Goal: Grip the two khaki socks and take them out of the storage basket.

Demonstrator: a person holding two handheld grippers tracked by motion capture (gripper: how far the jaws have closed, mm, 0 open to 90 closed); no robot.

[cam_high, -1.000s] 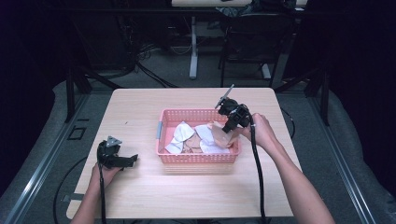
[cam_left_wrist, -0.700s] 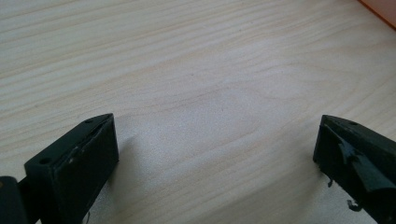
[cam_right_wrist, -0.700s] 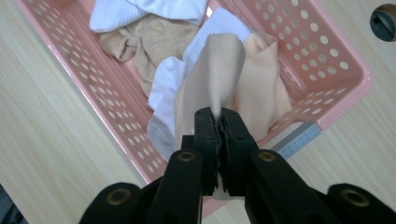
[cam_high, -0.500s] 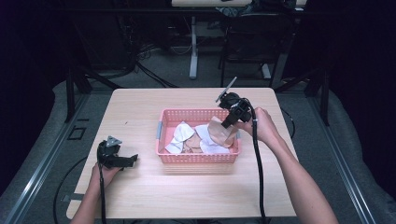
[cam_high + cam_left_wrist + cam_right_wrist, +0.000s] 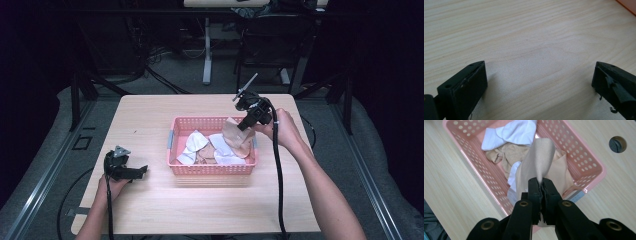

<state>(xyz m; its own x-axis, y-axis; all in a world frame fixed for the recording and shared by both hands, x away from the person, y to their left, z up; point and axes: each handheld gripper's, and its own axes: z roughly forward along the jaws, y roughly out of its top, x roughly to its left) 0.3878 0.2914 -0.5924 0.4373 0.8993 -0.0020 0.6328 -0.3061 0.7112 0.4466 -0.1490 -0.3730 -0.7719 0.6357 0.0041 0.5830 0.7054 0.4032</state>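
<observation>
Since the earlier frame, the right gripper [image 5: 243, 125] has been raised above the right end of the basket, and the beige sock [image 5: 238, 140] has been drawn up with it, so that more of the fabric is lifted clear of the pile. The left gripper [image 5: 134, 172] has been kept in place.

A light wooden desk [image 5: 150, 125] is seen from the high view, with a pink perforated basket [image 5: 212, 169] set near its middle. White socks [image 5: 192, 147] and further beige pieces are lain in the basket, overlapping one another.

In the right gripper view, the beige sock [image 5: 541, 160] is seen pinched between the fingers [image 5: 534, 192], which are closed tight on a fold of it; the rest of the fabric is hung down into the basket [image 5: 584, 157], its lower part resting among the other socks. A round hole [image 5: 617, 144] is seen in the desk beyond the basket.

At the desk's left front, the left gripper is rested low by the person's hand, well apart from the basket. In the left gripper view, its fingers [image 5: 464, 87] are spread wide over bare wood, with nothing held between them.
</observation>
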